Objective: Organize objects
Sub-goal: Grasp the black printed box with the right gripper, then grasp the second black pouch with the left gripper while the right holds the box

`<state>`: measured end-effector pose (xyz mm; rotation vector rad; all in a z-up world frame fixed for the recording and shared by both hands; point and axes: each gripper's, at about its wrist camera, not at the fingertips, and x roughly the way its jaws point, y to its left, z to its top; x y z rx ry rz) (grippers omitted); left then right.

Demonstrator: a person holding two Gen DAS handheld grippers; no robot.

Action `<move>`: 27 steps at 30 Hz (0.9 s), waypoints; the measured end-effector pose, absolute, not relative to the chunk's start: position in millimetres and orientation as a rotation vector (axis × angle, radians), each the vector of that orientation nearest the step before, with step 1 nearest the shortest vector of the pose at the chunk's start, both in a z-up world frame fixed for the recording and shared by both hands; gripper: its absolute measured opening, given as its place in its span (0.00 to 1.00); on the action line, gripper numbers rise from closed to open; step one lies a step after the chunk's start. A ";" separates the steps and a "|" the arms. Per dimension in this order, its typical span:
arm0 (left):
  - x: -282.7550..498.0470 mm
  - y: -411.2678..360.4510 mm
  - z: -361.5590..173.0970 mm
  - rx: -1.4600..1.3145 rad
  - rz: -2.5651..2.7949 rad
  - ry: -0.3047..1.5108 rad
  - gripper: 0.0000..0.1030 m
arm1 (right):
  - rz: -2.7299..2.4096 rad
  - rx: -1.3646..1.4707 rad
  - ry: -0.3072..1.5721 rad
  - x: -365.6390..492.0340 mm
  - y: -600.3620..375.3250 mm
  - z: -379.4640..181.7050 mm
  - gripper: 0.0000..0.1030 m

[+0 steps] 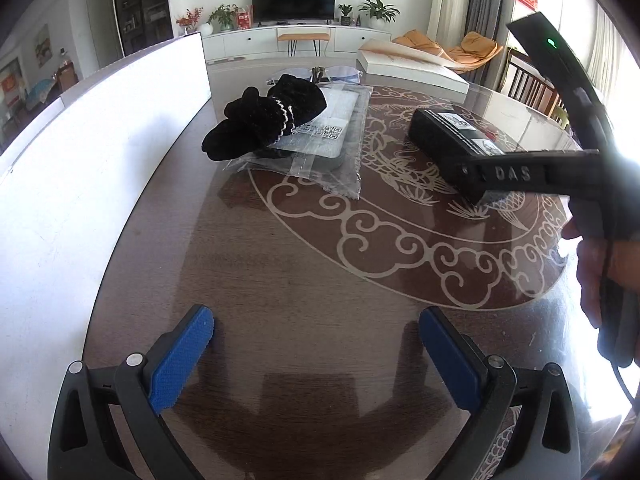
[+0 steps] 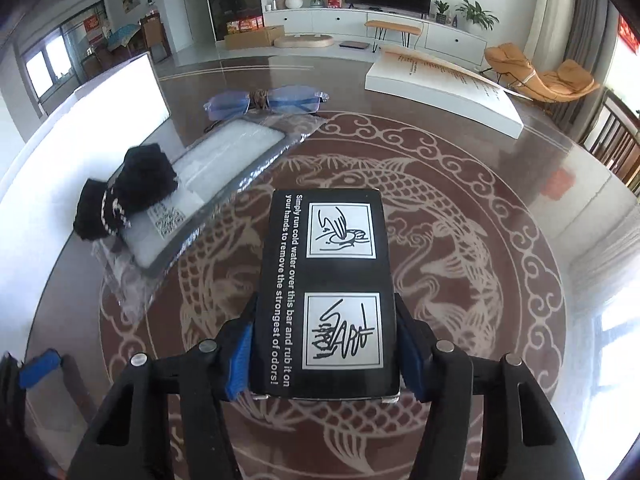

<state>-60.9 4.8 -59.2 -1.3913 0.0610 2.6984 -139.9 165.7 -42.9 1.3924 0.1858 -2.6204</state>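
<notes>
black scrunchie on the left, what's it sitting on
The black scrunchie lies on a flat white pack in a clear plastic sleeve, next to its QR label. The part of the pack beneath the scrunchie is covered, so any print there is hidden.

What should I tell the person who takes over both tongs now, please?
Right tongs: shut on the black box, pads on its two long sides near its close end; whether it is lifted cannot be told.
Left tongs: open, nothing held, above the table.
Black scrunchie lies on the plastic packet; glasses lie behind it; white box far right.
Done: box gripped. Left: place the box, then sort the rest.
</notes>
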 end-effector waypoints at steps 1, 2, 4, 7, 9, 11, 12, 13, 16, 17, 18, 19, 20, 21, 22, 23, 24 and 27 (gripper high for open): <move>-60.4 4.4 -59.9 -1.393 2.699 0.065 1.00 | -2.641 1.376 0.181 -124.9 169.7 -43.3 0.58; -60.9 4.8 -60.0 -1.394 2.699 0.068 1.00 | -2.662 1.364 0.165 -112.1 173.7 -43.7 0.58; -60.5 5.0 -60.4 -1.396 2.700 0.075 1.00 | -2.699 1.343 0.140 -91.7 180.2 -44.0 0.58; -59.9 5.5 -60.6 -1.397 2.700 0.080 1.00 | -2.749 1.333 0.126 -77.7 182.5 -45.5 0.66; -59.8 5.5 -60.5 -1.397 2.701 0.081 1.00 | -2.748 1.352 0.115 -76.7 183.2 -46.8 0.79; -59.7 5.5 -60.7 -1.397 2.701 0.081 1.00 | -2.738 1.371 0.109 -81.1 183.9 -48.6 0.89; -59.7 5.5 -60.7 -1.397 2.701 0.081 1.00 | -2.733 1.376 0.100 -82.4 184.5 -49.1 0.91; -59.7 5.5 -60.7 -1.397 2.701 0.081 1.00 | -2.731 1.381 0.090 -85.3 185.2 -49.6 0.92; -59.8 5.6 -60.7 -1.397 2.701 0.081 1.00 | -2.728 1.395 0.082 -87.6 185.8 -50.7 0.96; -59.9 5.6 -60.7 -1.397 2.701 0.081 1.00 | -2.728 1.397 0.083 -88.2 185.6 -51.0 0.97; -60.1 5.7 -60.7 -1.397 2.701 0.081 1.00 | -2.728 1.398 0.083 -88.0 185.7 -51.0 0.97; -59.9 5.7 -60.7 -1.397 2.701 0.081 1.00 | -2.729 1.399 0.083 -88.1 185.9 -50.9 0.98; -59.9 5.7 -60.7 -1.397 2.701 0.081 1.00 | -2.729 1.401 0.083 -88.5 185.5 -51.0 0.98; -60.2 5.7 -60.6 -1.397 2.701 0.081 1.00 | -2.729 1.402 0.082 -89.4 185.4 -51.1 0.98; -59.9 5.8 -60.7 -1.396 2.701 0.081 1.00 | -2.729 1.402 0.083 -89.8 185.4 -51.1 0.98; -59.9 5.8 -60.6 -1.396 2.701 0.081 1.00 | -2.729 1.402 0.083 -89.9 185.4 -51.1 0.98; -59.9 5.8 -60.6 -1.396 2.701 0.081 1.00 | -2.729 1.402 0.083 -89.9 185.4 -51.1 0.98; -60.1 5.8 -60.6 -1.396 2.701 0.081 1.00 | -2.729 1.402 0.083 -89.9 185.4 -51.1 0.98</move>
